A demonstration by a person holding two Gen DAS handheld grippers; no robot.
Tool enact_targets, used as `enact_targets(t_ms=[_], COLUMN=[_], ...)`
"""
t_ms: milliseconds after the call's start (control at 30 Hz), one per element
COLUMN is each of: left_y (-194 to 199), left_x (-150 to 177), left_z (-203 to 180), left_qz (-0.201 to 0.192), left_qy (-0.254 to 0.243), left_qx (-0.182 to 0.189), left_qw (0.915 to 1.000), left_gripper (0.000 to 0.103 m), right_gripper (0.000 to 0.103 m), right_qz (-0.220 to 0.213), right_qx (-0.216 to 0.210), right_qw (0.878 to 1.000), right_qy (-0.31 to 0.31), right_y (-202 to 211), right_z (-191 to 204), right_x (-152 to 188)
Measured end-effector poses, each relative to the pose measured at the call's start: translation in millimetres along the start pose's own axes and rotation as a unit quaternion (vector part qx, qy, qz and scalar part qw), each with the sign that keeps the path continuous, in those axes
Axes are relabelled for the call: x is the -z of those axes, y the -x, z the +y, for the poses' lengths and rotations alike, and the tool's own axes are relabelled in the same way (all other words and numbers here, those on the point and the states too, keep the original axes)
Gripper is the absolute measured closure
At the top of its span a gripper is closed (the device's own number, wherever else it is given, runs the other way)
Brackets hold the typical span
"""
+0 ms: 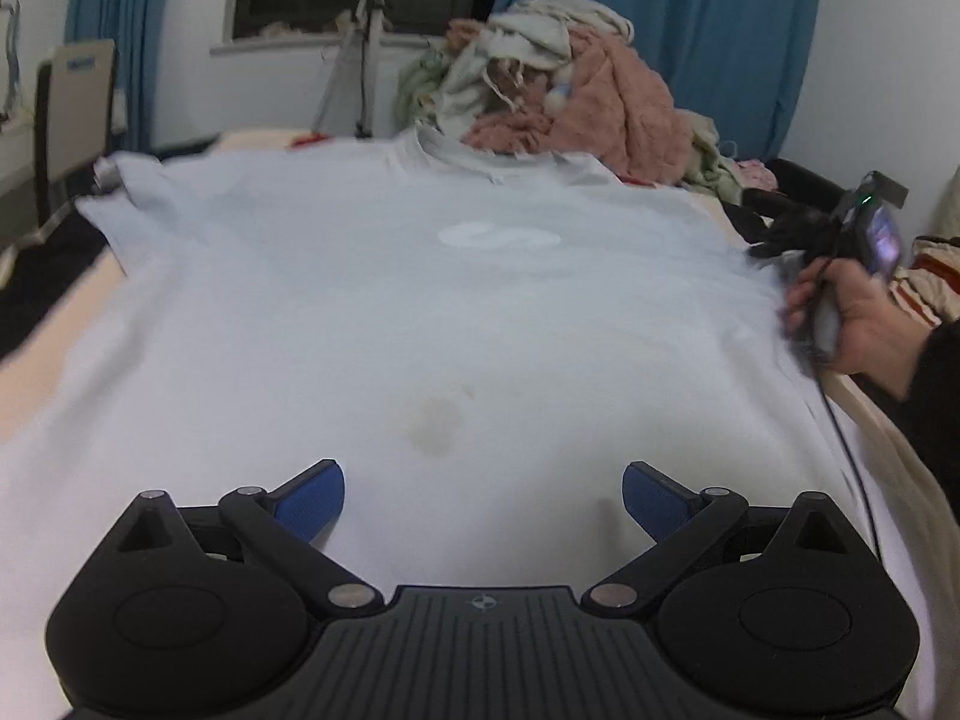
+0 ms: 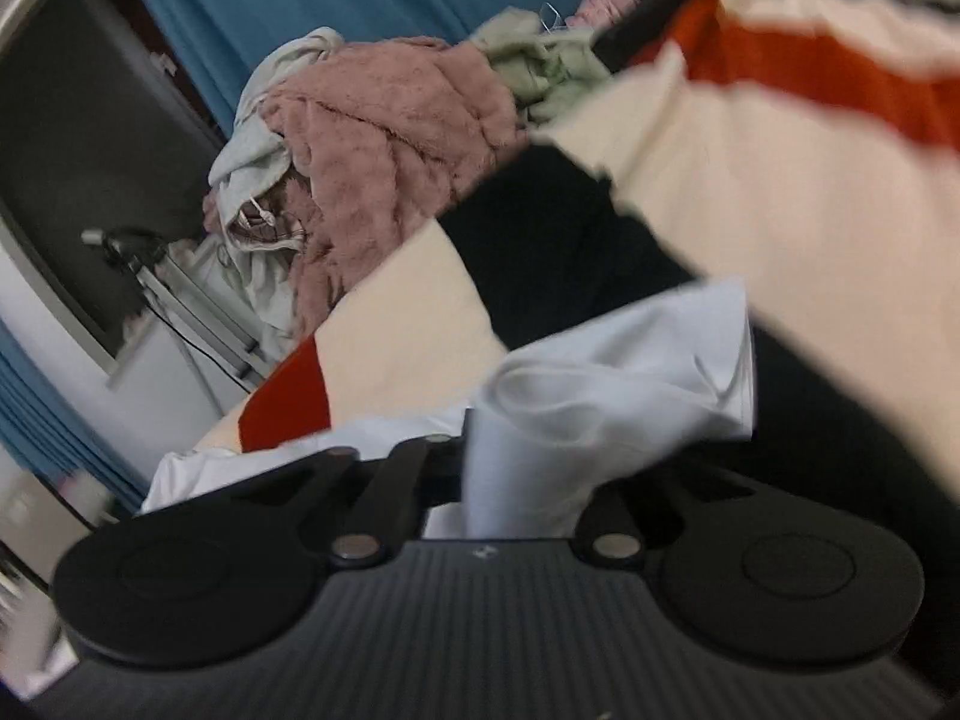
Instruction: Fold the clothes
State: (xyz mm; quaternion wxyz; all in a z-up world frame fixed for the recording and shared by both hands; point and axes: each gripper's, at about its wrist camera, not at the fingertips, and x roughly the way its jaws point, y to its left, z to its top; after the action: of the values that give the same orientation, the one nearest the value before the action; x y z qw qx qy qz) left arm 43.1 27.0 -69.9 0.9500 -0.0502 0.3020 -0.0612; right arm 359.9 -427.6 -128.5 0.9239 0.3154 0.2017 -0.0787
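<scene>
A pale blue T-shirt (image 1: pixel 420 324) with a white chest logo lies spread flat across the bed. It has a brownish stain near its lower middle. My left gripper (image 1: pixel 483 501) hovers open over the shirt's near hem, nothing between its blue pads (image 1: pixel 312 504). In the left wrist view, a hand (image 1: pixel 852 324) holds my right gripper (image 1: pixel 774 234) at the shirt's right edge. In the right wrist view, that gripper (image 2: pixel 516 468) is shut on a bunched fold of the T-shirt (image 2: pixel 600 396); its fingertips are hidden by cloth.
A pile of unfolded clothes (image 1: pixel 564 96), pink, white and green, sits at the bed's far end. A cream blanket with red stripes (image 2: pixel 810 120) lies to the right. A tripod (image 1: pixel 363 60) stands before the window, blue curtains (image 1: pixel 690 30) beside it. A chair (image 1: pixel 72 108) is far left.
</scene>
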Motion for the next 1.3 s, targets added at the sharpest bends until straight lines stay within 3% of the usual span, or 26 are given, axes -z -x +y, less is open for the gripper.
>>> enact_targets(t_ms=[133,300,400,533,733,833,867,900,933,1000,1067,1200,1300], left_y=[17.5,39.3,47.6,55.1,60.2,46.0,41.3,36.6,31.8,22.4,17.3,17.3,17.3], left_x=[-12.2,-27.3,-32.6,-36.8,-41.1,-38.1,-37.1,-36.0,-35.0,-33.0,-32.1,-33.1,-33.9], left_z=[15.7,35.3,52.0,78.1,112.8,118.0,119.7,121.5,123.2,126.7,127.8,124.7,122.3], left_qz=[-0.017,-0.039,-0.056,-0.08,-0.109,-0.099,-0.096,-0.093,-0.089,-0.083,-0.08,-0.081,-0.082], left_qy=[0.013,0.028,0.042,0.064,0.093,0.097,0.099,0.1,0.102,0.105,0.104,0.093,0.085], left_qx=[-0.017,-0.039,-0.055,-0.081,-0.113,-0.115,-0.116,-0.117,-0.118,-0.119,-0.12,-0.119,-0.119], left_qw=[0.9996,0.9981,0.996,0.9914,0.9832,0.9836,0.9837,0.9837,0.9838,0.9839,0.9841,0.9851,0.9858], left_gripper=[0.003,0.003,0.002,0.001,0.001,0.001,0.001,0.001,0.001,0.001,0.001,0.001,0.001], right_gripper=[0.097,0.097,0.097,0.097,0.097,0.095,0.09,0.066,0.032,0.008,0.007,0.007,0.007], right_qz=[-0.061,-0.143,-0.161,-0.152,-0.103,-0.07,-0.056,-0.044,-0.035,-0.038,-0.043,-0.04,-0.036], right_qx=[0.041,0.093,0.106,0.107,0.09,0.083,0.074,0.06,0.043,0.0,-0.044,-0.067,-0.097], right_qw=[0.989,0.939,0.907,0.865,0.827,0.83,0.835,0.84,0.845,0.858,0.87,0.886,0.905], right_qy=[0.131,0.299,0.374,0.465,0.545,0.548,0.543,0.537,0.532,0.513,0.489,0.457,0.413], right_y=[40.2,91.3,103.2,95.4,53.6,32.1,27.3,24.7,24.8,38.0,54.8,91.5,138.6], right_z=[56.9,171.5,239.7,315.8,385.6,400.2,401.4,402.1,402.4,403.5,405.1,407.3,391.6], right_x=[-21.2,-22.7,-2.4,54.8,170.6,213.3,221.6,226.8,230.6,236.3,231.3,214.9,192.6])
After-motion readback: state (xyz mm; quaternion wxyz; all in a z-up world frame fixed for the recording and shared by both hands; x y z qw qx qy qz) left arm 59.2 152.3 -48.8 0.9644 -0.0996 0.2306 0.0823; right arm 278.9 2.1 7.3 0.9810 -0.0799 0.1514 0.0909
